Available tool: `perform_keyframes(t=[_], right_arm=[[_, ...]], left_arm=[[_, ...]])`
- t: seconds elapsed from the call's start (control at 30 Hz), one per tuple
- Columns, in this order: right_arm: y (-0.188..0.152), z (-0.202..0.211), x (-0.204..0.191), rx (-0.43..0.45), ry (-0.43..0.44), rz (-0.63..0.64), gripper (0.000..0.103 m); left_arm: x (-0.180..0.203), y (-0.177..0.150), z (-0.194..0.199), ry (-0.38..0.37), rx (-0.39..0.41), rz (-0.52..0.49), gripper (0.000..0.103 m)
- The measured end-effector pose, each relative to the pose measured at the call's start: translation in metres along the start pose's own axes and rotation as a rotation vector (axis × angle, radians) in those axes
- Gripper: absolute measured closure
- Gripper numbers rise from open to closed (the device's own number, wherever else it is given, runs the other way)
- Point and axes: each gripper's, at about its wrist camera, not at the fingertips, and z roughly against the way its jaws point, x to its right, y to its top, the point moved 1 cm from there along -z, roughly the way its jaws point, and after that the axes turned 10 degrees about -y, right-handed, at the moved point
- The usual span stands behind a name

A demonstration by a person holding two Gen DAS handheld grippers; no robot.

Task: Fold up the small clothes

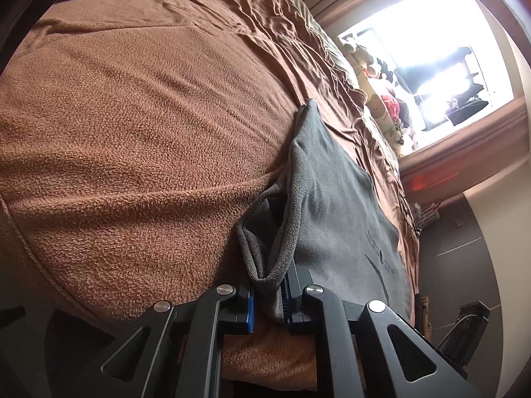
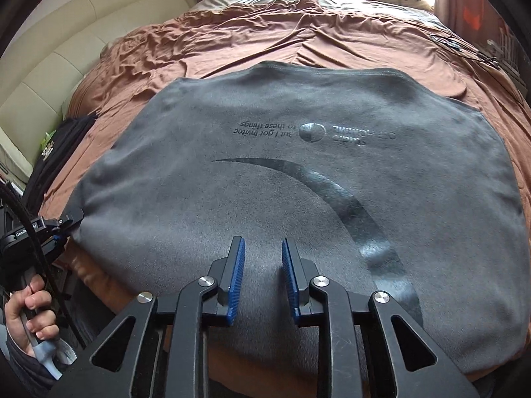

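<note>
A grey fleece sweatshirt (image 2: 298, 172) with a dark printed swoosh and text lies spread flat on the brown bed. In the left wrist view its near edge (image 1: 275, 248) bunches between the blue pads of my left gripper (image 1: 268, 293), which is shut on that cloth. The left gripper also shows in the right wrist view (image 2: 66, 222) at the shirt's left corner, held by a hand. My right gripper (image 2: 263, 248) is open and empty, its blue pads hovering over the shirt's near middle.
A brown fleece blanket (image 1: 139, 139) and wrinkled brown sheet (image 2: 232, 36) cover the bed. A black garment (image 2: 56, 149) lies at the left bed edge. A cream padded headboard (image 2: 83, 33) stands at the left. Stuffed toys (image 1: 388, 99) sit by the bright window.
</note>
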Motion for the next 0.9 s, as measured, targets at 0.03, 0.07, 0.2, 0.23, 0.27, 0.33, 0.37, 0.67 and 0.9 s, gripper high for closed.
perform_keyframes(t=[0.03,0.07,0.2,0.23,0.27,0.33,0.37,0.67,0.9], right_arm=[[0.004,-0.006,-0.001,-0.008,-0.005,0.004,0.087],[0.007,-0.011,-0.002,-0.015,-0.008,0.005,0.088],[0.023,-0.030,0.003,-0.024,-0.023,0.001,0.088],[0.027,-0.035,0.003,-0.020,-0.023,-0.002,0.088],[0.031,-0.038,0.004,-0.018,-0.023,-0.006,0.088],[0.039,-0.045,0.004,-0.016,-0.024,-0.003,0.088],[0.045,-0.051,0.003,-0.014,-0.027,0.000,0.089],[0.086,-0.084,0.007,-0.026,-0.034,-0.022,0.088],[0.113,-0.103,0.008,-0.036,-0.069,-0.031,0.089]], left_arm=[[0.000,0.000,-0.001,0.006,0.001,0.003,0.091],[0.000,0.000,-0.002,0.012,0.001,0.006,0.091],[0.002,0.001,-0.004,0.030,0.004,0.009,0.091],[0.003,0.001,-0.006,0.034,0.005,0.011,0.091],[0.003,0.001,-0.006,0.038,0.006,0.015,0.091],[0.004,0.001,-0.006,0.044,0.011,0.021,0.091],[0.005,0.001,-0.007,0.048,0.014,0.021,0.091],[0.008,0.001,-0.009,0.081,0.027,0.040,0.091],[0.009,0.001,-0.010,0.100,0.038,0.063,0.091]])
